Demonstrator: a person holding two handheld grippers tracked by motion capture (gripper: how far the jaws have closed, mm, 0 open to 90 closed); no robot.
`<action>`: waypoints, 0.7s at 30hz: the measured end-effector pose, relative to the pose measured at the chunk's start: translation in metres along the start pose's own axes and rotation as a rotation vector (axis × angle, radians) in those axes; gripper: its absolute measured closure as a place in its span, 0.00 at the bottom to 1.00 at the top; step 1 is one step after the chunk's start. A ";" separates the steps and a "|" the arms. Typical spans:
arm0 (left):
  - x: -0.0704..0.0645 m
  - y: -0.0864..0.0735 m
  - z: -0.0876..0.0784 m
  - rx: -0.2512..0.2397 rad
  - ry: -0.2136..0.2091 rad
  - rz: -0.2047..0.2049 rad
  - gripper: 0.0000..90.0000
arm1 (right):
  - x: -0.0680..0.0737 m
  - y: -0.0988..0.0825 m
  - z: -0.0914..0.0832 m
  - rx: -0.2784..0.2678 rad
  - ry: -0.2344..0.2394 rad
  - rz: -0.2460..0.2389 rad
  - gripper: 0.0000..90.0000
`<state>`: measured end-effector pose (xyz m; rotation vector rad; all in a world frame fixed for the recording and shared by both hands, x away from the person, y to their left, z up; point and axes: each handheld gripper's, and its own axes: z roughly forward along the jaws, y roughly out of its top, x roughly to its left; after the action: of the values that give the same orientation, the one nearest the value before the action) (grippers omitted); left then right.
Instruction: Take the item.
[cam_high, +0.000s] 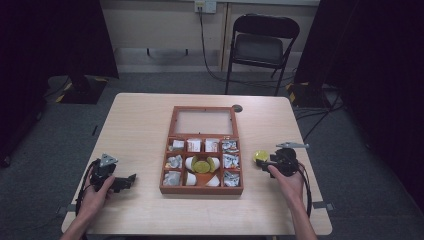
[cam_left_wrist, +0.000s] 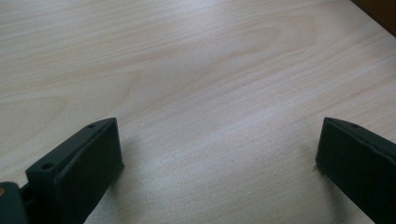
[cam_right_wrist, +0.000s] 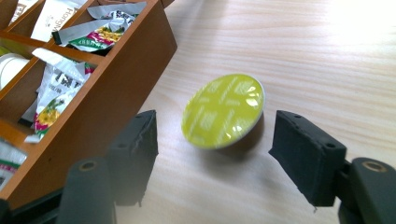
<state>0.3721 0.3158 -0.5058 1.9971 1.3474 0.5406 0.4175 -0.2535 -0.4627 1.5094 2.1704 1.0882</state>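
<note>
A yellow-green foil-topped capsule (cam_right_wrist: 223, 112) lies tilted on the table just right of the wooden compartment box (cam_right_wrist: 107, 93). My right gripper (cam_right_wrist: 215, 126) is open, one jaw on each side of the capsule with a gap to both. From above, the capsule (cam_high: 260, 156) sits just in front of the right gripper (cam_high: 270, 162), right of the box (cam_high: 200, 190). A similar yellow capsule (cam_high: 202, 165) lies in the box's middle compartment among white ones. My left gripper (cam_high: 129, 180) rests at the table's front left, and its own view shows the left gripper (cam_left_wrist: 219, 135) open over bare wood.
The box's other compartments hold tea sachets (cam_high: 230, 161), and its glass lid (cam_high: 204, 121) lies open toward the far side. A small dark round object (cam_high: 237, 108) sits near the far table edge. A folding chair (cam_high: 262, 45) stands beyond the table.
</note>
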 end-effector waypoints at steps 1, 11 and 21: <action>0.000 0.000 0.000 0.001 0.000 0.000 0.00 | 0.000 -0.001 -0.002 -0.001 -0.005 -0.004 0.34; 0.000 0.000 0.000 0.001 0.000 0.000 0.00 | -0.007 -0.022 -0.025 -0.004 -0.065 -0.028 0.28; 0.000 0.000 0.000 0.001 0.000 0.000 0.00 | -0.027 -0.060 -0.040 0.043 -0.157 -0.014 0.23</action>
<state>0.3720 0.3158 -0.5058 1.9978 1.3476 0.5408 0.3637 -0.3040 -0.4835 1.5400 2.1065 0.8926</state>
